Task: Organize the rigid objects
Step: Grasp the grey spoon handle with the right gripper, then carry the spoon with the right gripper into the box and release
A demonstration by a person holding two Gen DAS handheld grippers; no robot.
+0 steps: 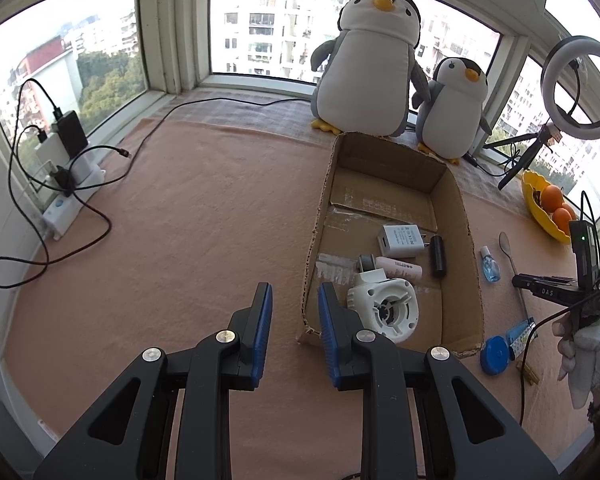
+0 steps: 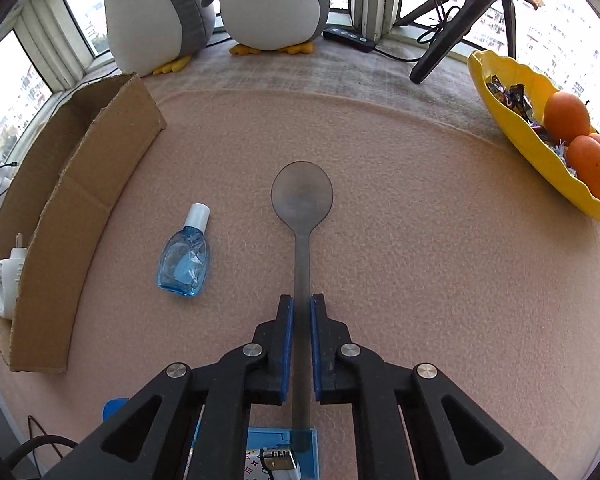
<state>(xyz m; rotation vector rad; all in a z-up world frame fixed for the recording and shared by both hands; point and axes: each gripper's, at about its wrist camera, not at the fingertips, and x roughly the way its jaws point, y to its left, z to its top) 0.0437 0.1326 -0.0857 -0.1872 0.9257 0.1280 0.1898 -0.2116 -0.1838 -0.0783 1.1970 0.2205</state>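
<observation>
Pink felt tabletop (image 2: 420, 240) beside windows, wide bare stretch at left.
Right gripper (image 2: 302, 308) pinches spoon (image 2: 302, 200) handle; left gripper (image 1: 294, 300) spread beside cardboard box (image 1: 470, 240) edge.

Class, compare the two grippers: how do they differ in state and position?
The right gripper is closed around the spoon handle; the left gripper is open and empty. The right sits low over the mat beside the box; the left hovers at the box's near corner. Both have blue pads.
</observation>
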